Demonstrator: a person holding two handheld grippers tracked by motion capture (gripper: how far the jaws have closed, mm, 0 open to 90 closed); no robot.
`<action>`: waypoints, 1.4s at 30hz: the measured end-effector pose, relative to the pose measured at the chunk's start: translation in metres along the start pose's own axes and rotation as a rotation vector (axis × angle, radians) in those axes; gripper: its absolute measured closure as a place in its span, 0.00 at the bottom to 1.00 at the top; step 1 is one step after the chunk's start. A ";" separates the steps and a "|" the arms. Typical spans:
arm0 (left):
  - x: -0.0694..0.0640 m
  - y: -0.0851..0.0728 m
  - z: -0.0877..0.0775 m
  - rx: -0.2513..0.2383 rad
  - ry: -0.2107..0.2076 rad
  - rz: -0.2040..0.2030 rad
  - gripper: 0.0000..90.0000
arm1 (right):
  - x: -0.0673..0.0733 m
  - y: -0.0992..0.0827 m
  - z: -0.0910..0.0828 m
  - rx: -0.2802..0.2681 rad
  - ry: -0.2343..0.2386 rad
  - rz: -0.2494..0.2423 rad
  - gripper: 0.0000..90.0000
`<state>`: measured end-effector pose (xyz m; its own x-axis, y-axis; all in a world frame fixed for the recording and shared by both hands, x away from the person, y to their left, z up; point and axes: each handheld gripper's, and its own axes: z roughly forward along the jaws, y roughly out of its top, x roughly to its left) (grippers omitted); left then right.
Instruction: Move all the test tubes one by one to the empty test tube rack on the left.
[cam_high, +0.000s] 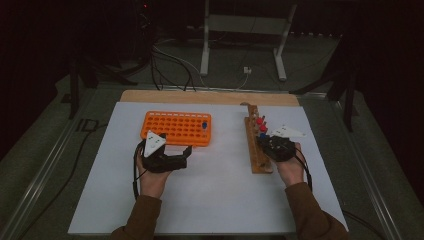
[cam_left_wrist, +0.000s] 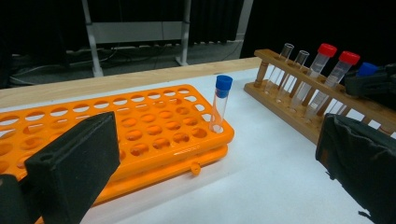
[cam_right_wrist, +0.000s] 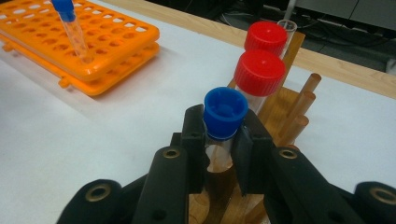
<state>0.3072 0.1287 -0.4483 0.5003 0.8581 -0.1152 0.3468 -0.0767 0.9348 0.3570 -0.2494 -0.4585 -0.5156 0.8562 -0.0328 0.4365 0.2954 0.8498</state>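
1. No text, label, brand, number or sign can be read on the orange rack (cam_left_wrist: 154, 126), the wooden rack (cam_left_wrist: 299, 100), or the tube caps.
2. On the floor left of the table (cam_high: 210, 195), in the high view, faint pale marks (cam_high: 86, 124) sit beside the table edge; they are too dim and small to read as letters.
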 end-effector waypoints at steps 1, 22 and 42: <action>0.000 0.000 0.000 0.001 0.000 0.001 0.01 | 0.000 0.000 -0.001 -0.002 0.000 0.002 0.85; -0.006 -0.004 0.006 0.027 -0.010 0.018 0.01 | 0.003 0.021 -0.022 -0.050 0.017 -0.017 0.85; -0.016 -0.006 0.014 0.046 -0.040 0.040 0.01 | 0.005 0.042 -0.046 -0.109 0.038 -0.031 0.85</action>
<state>0.3083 0.1087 -0.4570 0.5460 0.8327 -0.0920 0.3613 -0.1350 0.9226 0.3393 -0.2524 -0.3991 -0.5561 0.8301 -0.0414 0.3383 0.2716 0.9010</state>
